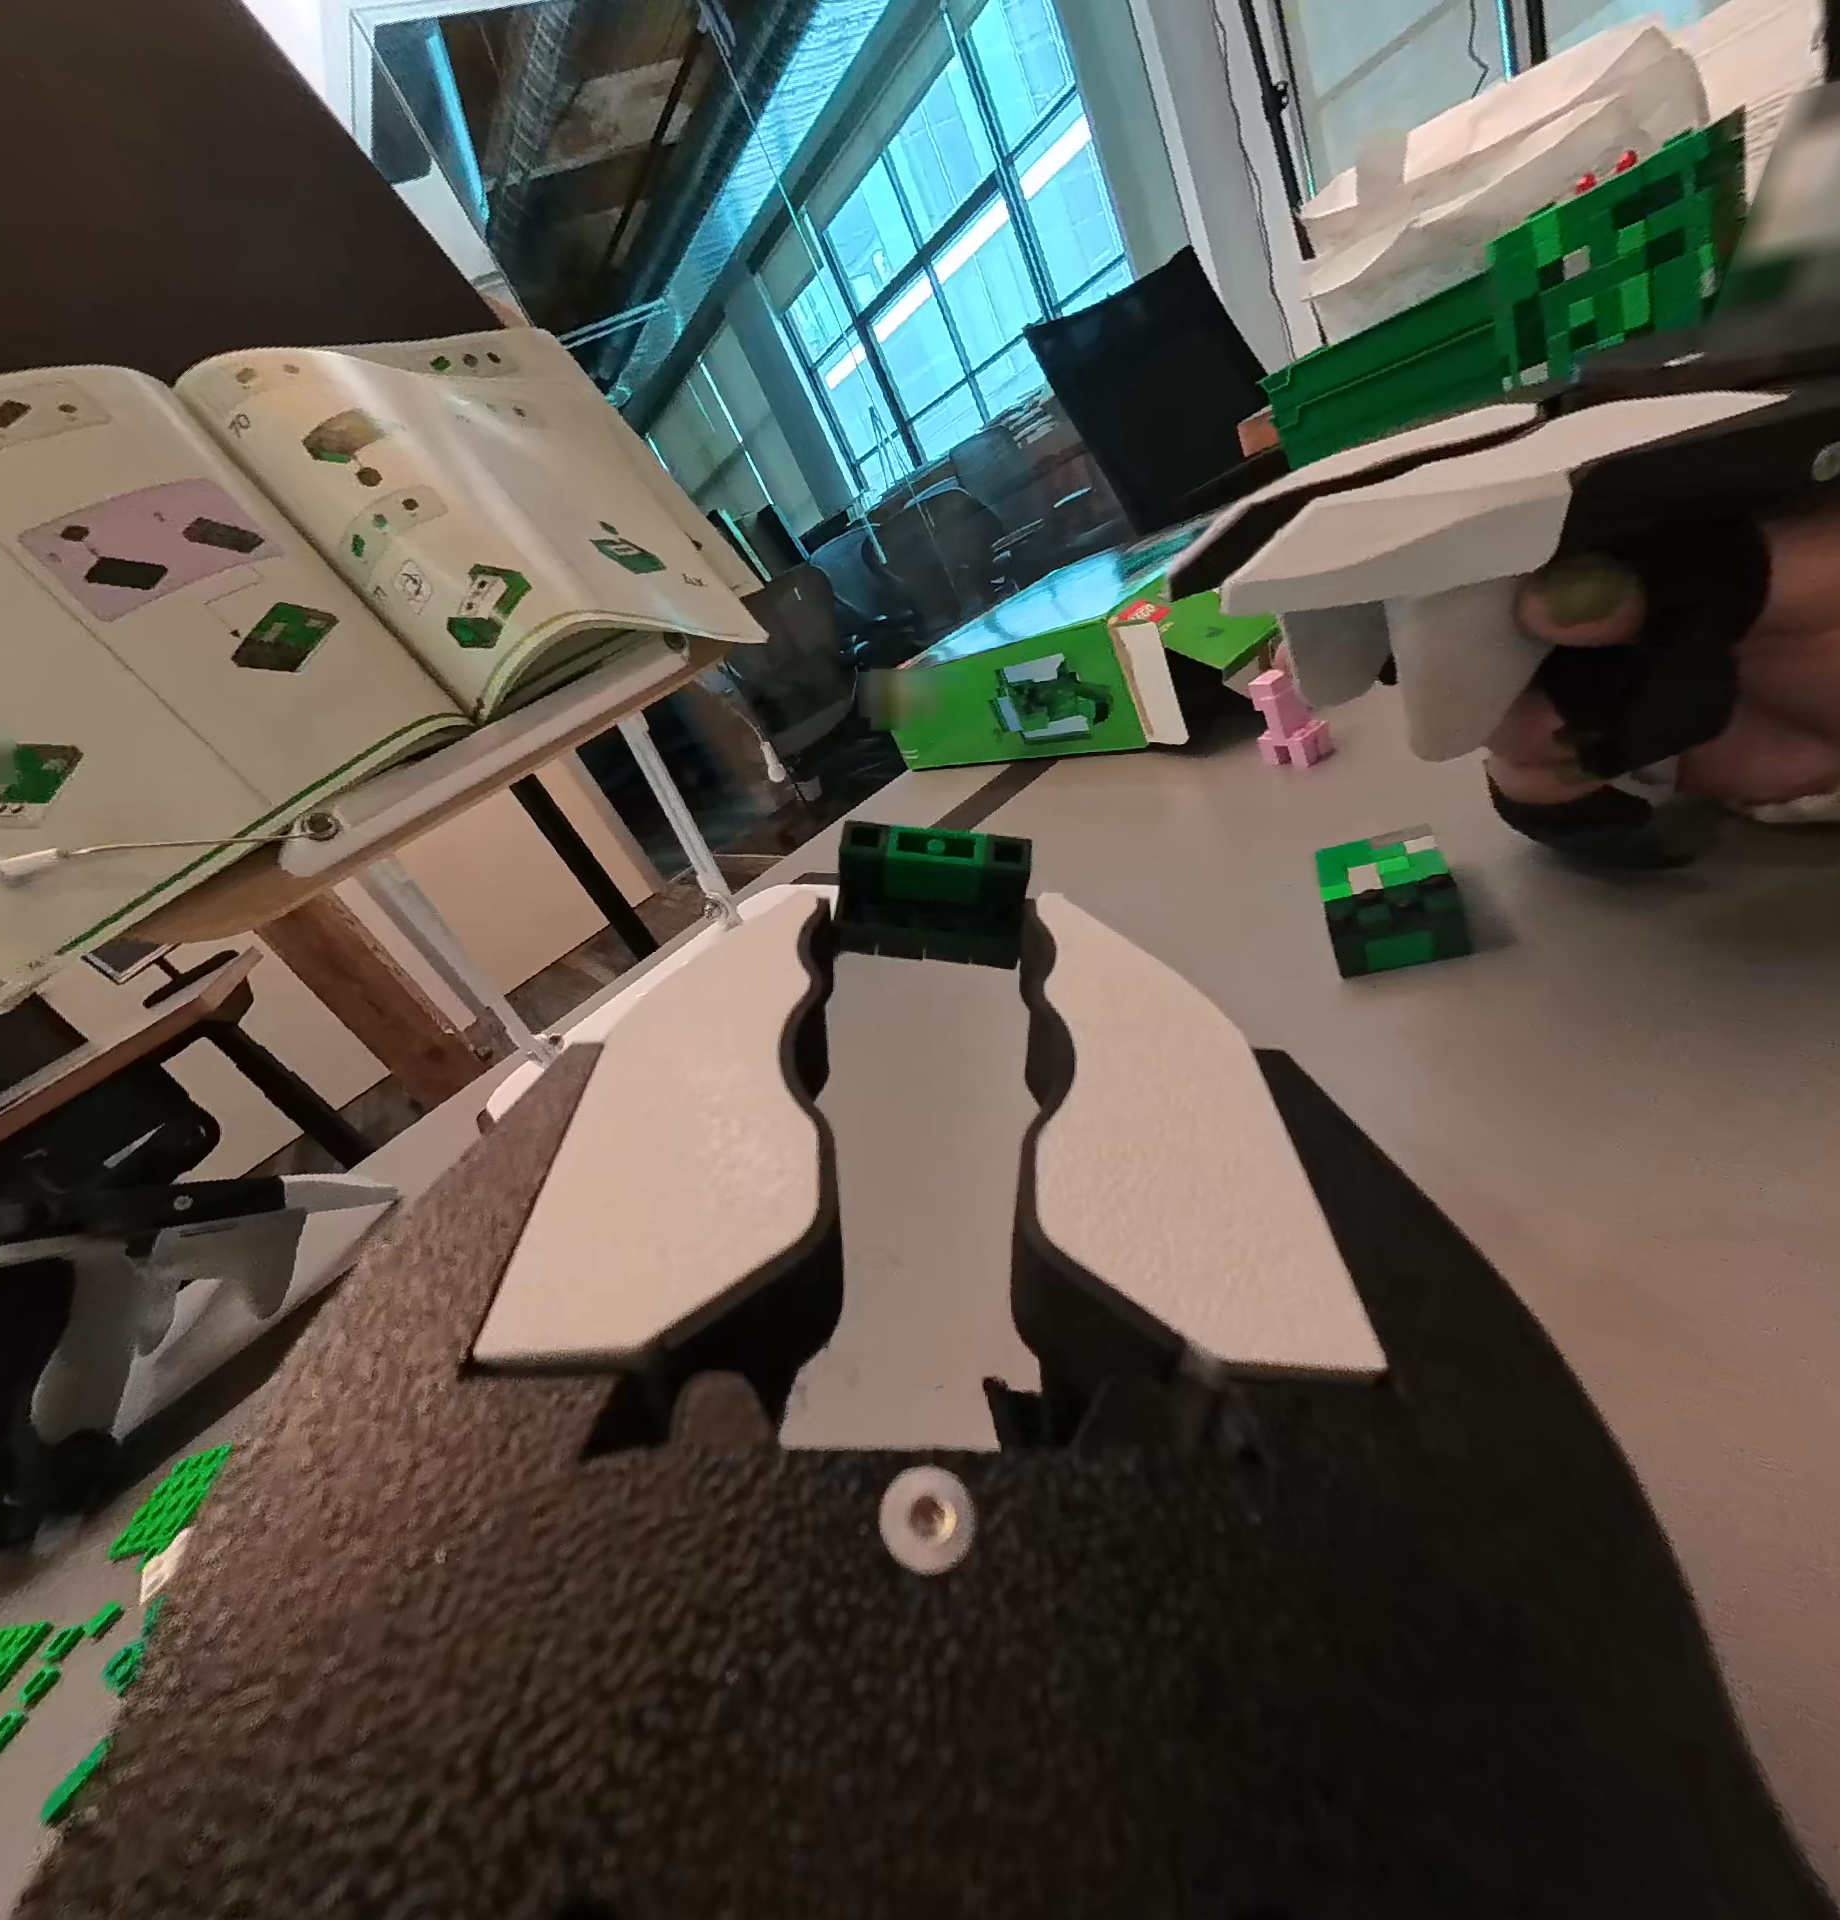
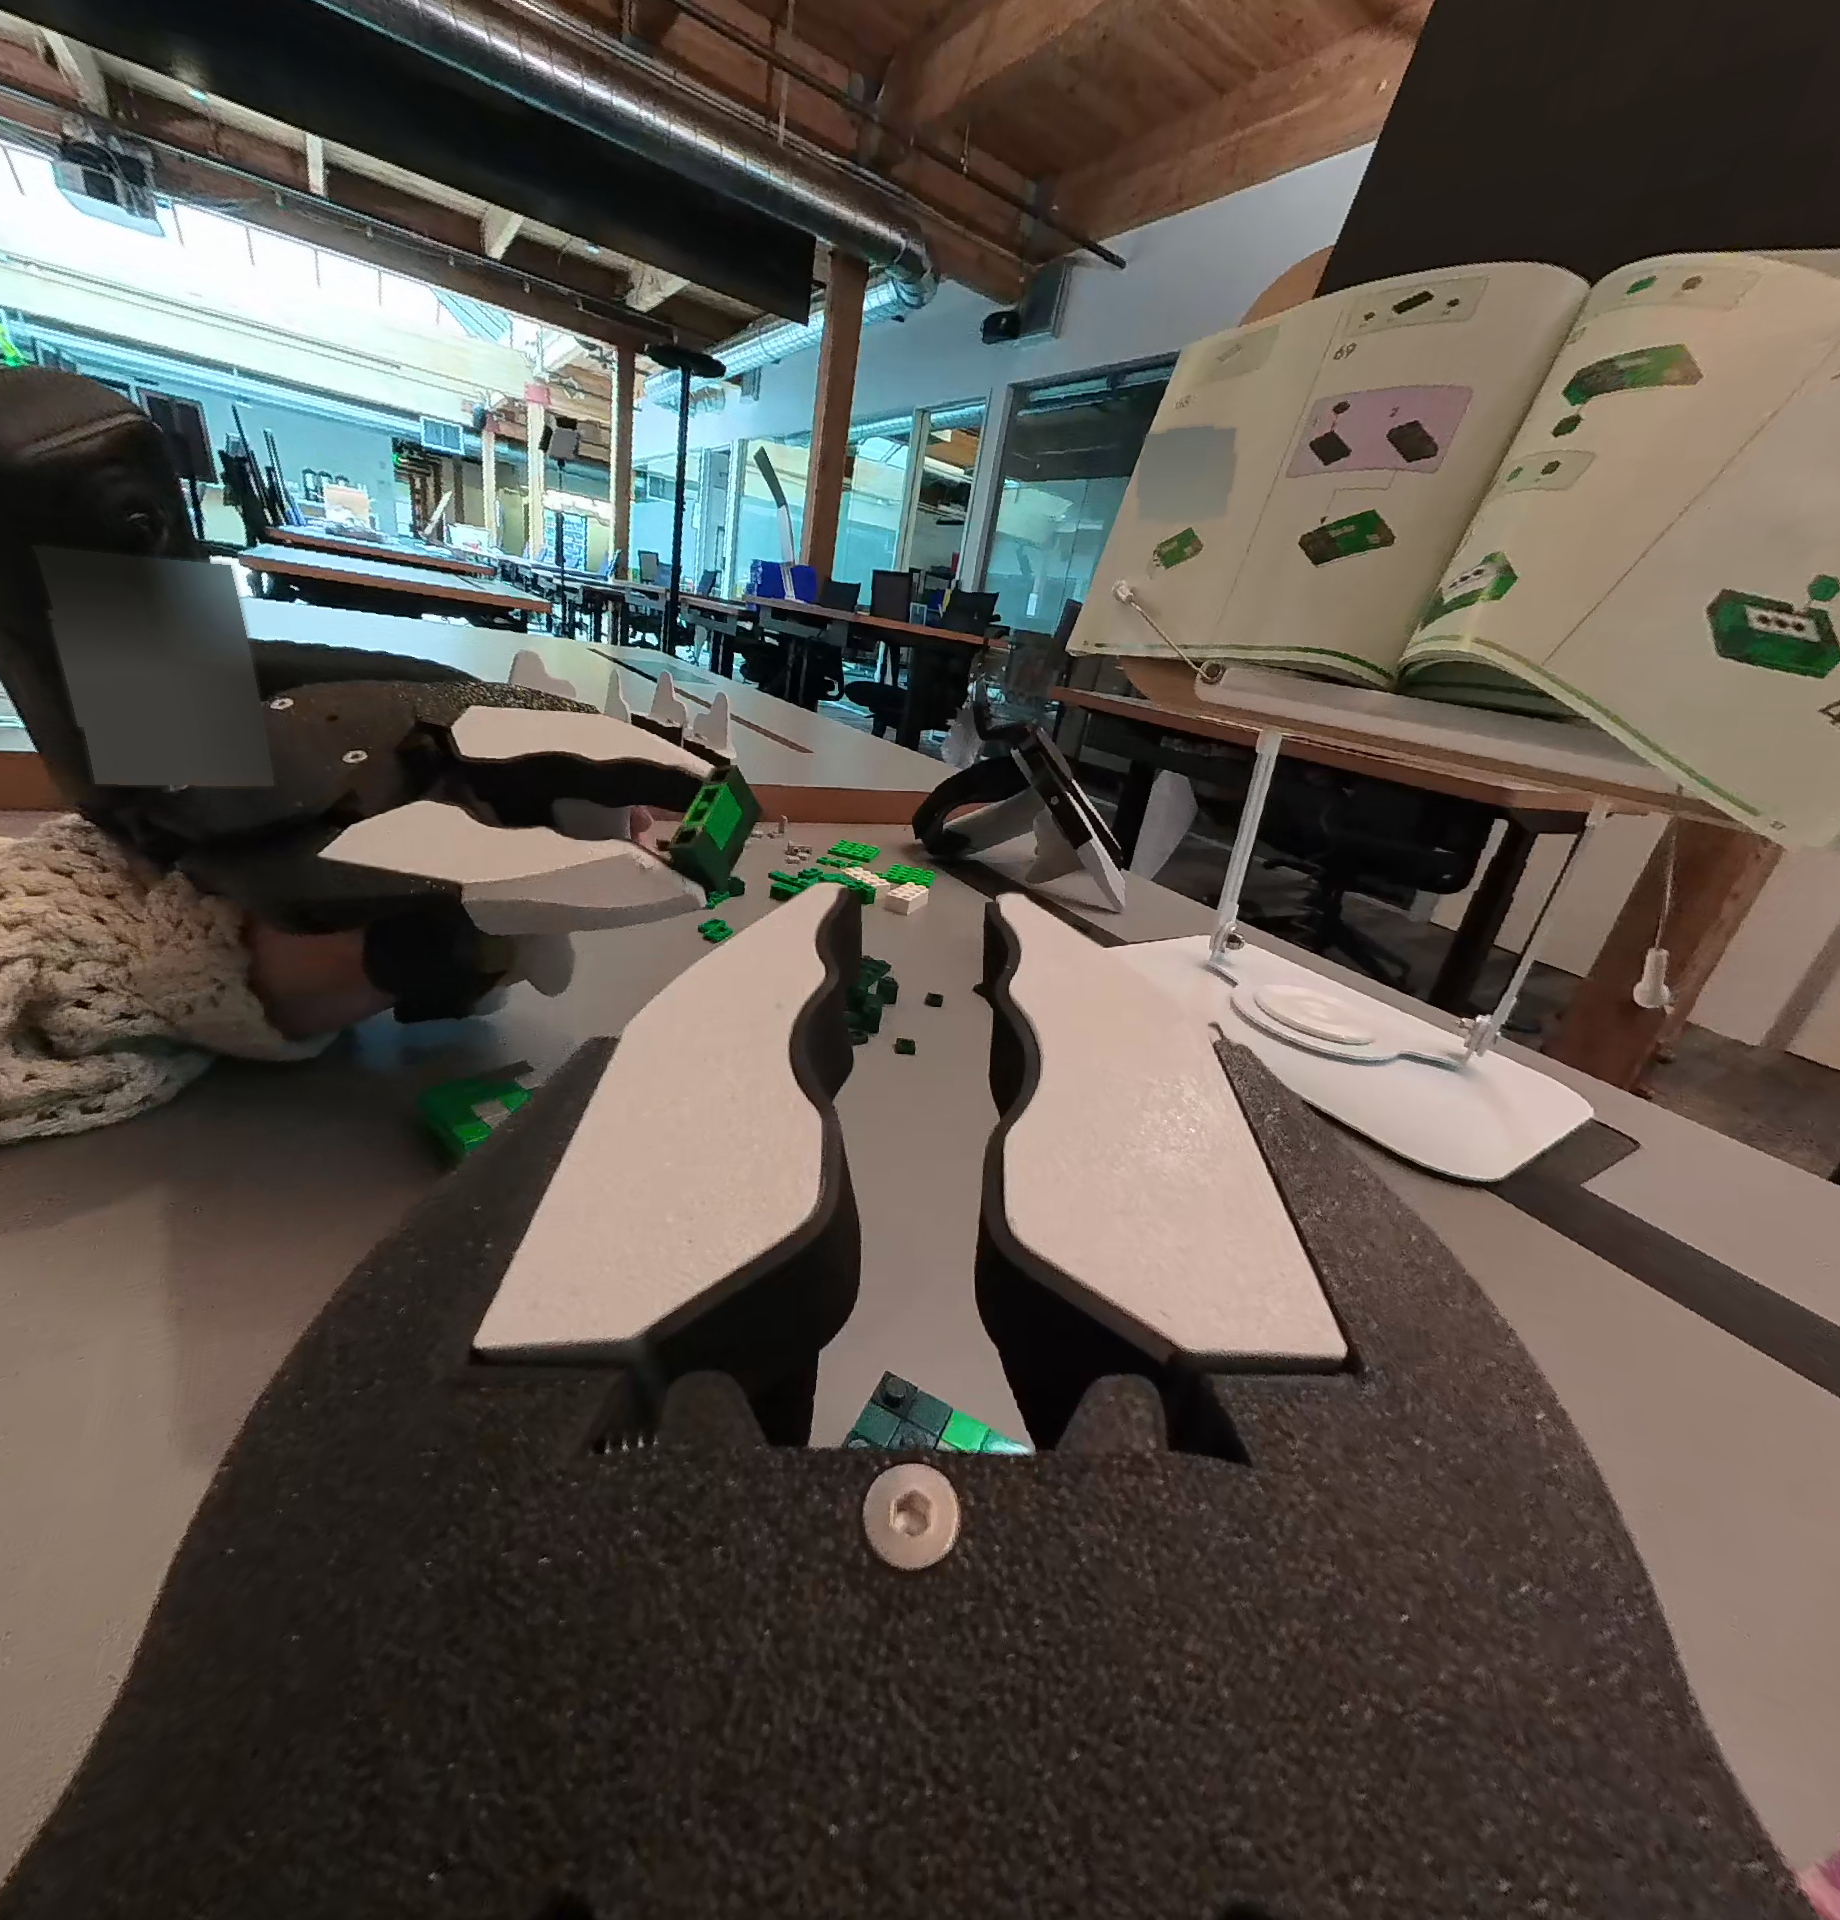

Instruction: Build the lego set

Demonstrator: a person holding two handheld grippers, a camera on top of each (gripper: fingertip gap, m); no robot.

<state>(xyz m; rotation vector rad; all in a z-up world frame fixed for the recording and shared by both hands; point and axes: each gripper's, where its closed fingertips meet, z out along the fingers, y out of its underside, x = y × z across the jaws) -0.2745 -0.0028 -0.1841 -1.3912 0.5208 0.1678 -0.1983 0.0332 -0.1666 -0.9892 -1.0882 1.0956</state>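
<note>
Nearest us in the left wrist view, the left gripper (image 1: 931, 914) is clamping a small dark-and-bright-green brick assembly (image 1: 931, 894) between its fingertips, lifted clear of the grey table (image 1: 1518, 1195). In the right wrist view we are seeing the right gripper (image 2: 921, 935) with its jaws parted and nothing between them, hovering low over the tabletop above scattered tiny green pieces (image 2: 874, 997).

We are looking across a smooth grey surface. A finished green cube block (image 1: 1392, 904) is sitting on it to the right of the held assembly, with a pink figure (image 1: 1290, 722) and a green set box (image 1: 1041, 691) lying farther back. Loose green plates (image 1: 22, 1673) are spreading along the left edge. A white book stand (image 2: 1394, 1049) is holding the open instruction booklet (image 2: 1518, 488) above the table.

Around us, the room is showing long desks with office chairs, tall gridded windows, glass partitions, wooden ceiling beams and a silver duct. A green crate (image 1: 1383, 400) and a blocky green model (image 1: 1622, 260) are standing at the far right.
</note>
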